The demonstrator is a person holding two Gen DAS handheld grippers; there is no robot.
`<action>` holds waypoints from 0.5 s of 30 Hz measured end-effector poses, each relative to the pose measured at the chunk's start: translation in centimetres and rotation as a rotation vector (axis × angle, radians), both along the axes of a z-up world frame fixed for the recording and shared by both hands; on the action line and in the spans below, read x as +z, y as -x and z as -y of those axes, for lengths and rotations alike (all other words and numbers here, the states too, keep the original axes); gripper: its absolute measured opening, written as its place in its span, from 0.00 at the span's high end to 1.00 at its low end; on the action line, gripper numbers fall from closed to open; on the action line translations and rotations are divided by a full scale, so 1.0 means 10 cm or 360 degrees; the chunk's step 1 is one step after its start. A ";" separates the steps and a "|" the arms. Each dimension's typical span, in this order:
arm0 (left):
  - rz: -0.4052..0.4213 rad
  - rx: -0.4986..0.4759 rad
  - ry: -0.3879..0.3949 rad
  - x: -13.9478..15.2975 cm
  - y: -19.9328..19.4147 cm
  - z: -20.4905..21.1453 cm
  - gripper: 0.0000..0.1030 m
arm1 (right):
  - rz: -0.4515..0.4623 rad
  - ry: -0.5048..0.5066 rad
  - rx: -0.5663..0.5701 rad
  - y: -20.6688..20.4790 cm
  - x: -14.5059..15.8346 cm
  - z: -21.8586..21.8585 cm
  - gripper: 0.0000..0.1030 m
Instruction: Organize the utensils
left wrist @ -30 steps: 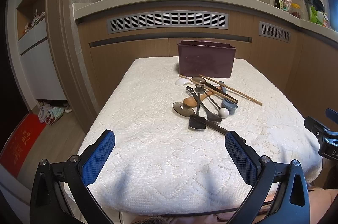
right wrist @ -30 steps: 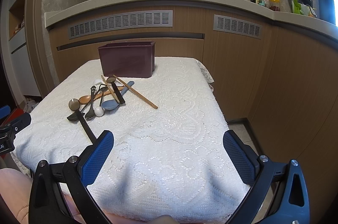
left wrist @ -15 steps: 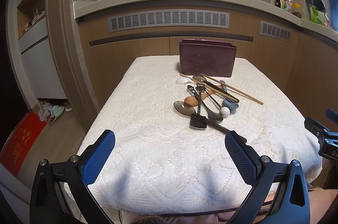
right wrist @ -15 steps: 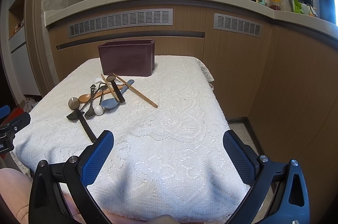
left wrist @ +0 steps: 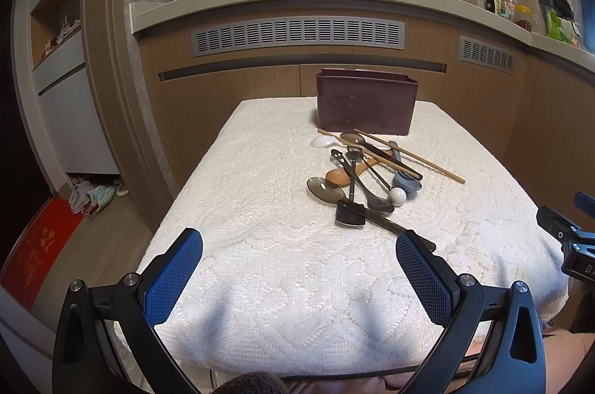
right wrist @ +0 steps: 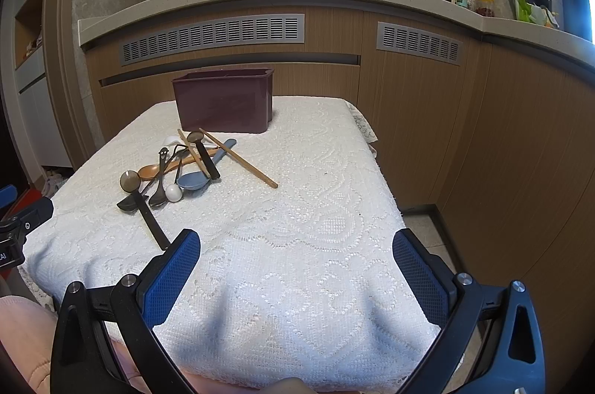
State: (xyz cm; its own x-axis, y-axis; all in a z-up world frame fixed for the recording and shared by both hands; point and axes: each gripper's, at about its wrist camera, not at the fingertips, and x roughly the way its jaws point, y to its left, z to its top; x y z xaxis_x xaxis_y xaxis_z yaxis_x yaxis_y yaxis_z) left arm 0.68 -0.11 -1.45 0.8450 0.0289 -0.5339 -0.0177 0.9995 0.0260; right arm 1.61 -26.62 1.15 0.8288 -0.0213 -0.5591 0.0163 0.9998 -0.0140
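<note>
Utensil pile point(left wrist: 366, 174) lies ahead of the left gripper point(left wrist: 299, 267), fingers spread, empty; right gripper point(right wrist: 295, 267) likewise (bare cloth ahead). Maroon bin point(left wrist: 366, 102) stands behind the pile.

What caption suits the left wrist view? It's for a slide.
Open left gripper faces jumbled utensils before a maroon bin.

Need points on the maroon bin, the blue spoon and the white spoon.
maroon bin point(left wrist: 366, 105), left wrist view, front wall.
blue spoon point(right wrist: 193, 181), right wrist view, bowl.
white spoon point(left wrist: 322, 141), left wrist view, bowl.
</note>
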 end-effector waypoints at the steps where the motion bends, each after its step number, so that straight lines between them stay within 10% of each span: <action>1: 0.0000 0.0001 0.0000 0.00 0.00 0.00 0.00 | 0.0001 0.0000 0.0000 0.00 0.00 0.00 0.00; 15: -0.0024 -0.0090 -0.0054 0.13 -0.38 0.06 0.00 | 0.0018 0.0068 0.0057 -0.25 0.12 -0.04 0.00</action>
State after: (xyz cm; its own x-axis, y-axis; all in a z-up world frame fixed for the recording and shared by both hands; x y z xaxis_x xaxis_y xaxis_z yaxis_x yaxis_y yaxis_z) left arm 4.44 -0.74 -0.15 0.8379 -0.0002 -0.5459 0.0394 0.9974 0.0601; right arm 4.13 -26.17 2.34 0.8358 -0.0153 -0.5489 -0.0188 0.9982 -0.0565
